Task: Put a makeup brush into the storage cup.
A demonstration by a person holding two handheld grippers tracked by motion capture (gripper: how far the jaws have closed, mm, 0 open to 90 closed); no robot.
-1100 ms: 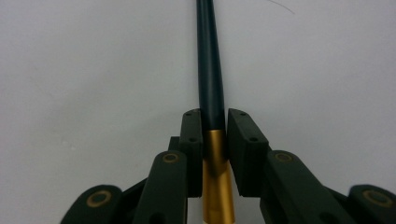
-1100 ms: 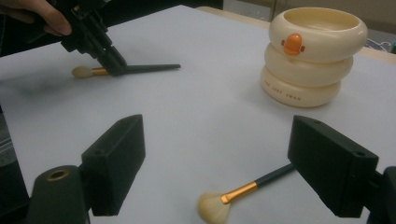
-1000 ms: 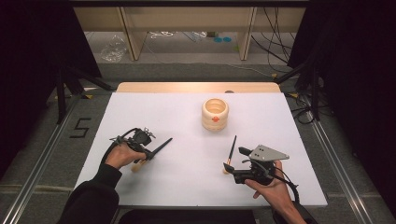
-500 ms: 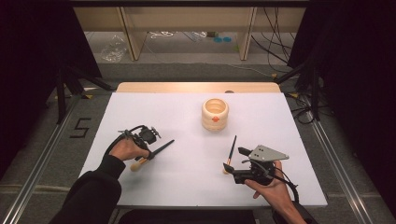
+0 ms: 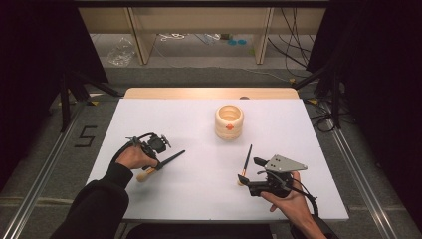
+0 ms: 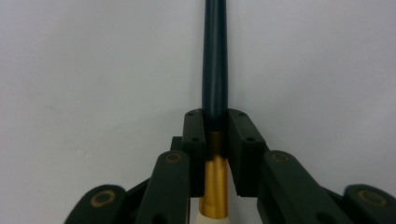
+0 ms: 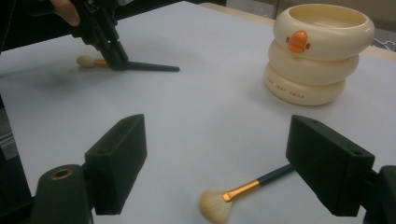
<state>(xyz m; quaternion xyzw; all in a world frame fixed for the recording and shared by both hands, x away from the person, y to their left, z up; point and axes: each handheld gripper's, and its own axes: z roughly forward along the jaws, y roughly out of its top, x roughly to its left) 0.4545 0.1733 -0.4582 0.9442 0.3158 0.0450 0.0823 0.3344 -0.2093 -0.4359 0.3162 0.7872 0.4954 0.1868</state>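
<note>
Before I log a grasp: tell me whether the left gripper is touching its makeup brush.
Touching. In the left gripper view, the left gripper has both pads pressed against the brush where its gold ferrule meets the dark handle, no gap either side.

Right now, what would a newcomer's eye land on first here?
Probably the cream duck-faced holder, standing alone toward the far middle of the white table. Next, the left gripper, shut on a dark-handled brush at the near left, and a second brush lying between the open right gripper's jaws.

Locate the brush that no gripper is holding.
In the high view the loose brush lies on the table's right side, just left of the open right gripper and below the cream holder.
</note>
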